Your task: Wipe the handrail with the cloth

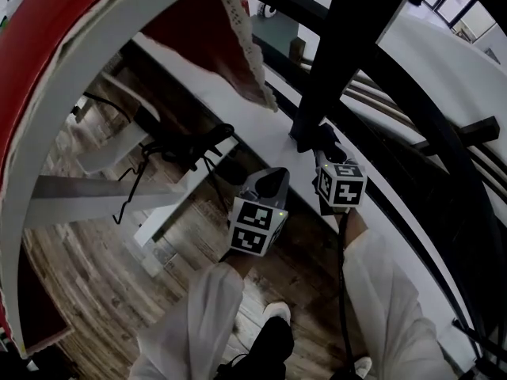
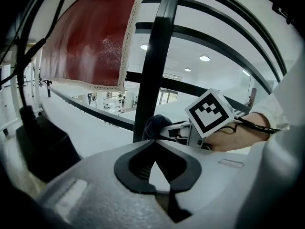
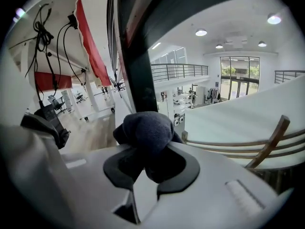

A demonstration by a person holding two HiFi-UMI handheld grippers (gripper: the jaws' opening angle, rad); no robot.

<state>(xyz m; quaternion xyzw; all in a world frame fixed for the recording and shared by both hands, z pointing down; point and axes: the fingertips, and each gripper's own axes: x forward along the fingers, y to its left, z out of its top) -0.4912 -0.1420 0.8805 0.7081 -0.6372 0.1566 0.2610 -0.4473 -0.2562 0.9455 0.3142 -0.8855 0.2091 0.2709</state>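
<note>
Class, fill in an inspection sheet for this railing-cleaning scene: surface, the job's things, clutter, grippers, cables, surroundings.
Surface: wood floor below; white ledge under the railing.
Job's things: dark cloth bunched at the foot of the black railing post.
Clutter: red cloth with a lace edge, hanging at upper left.
Grippers: left gripper shut, empty; right gripper shut on the dark cloth.
Cables: black cables dangle beside the ledge.
Surroundings: large hall with ceiling lights and windows.
</note>
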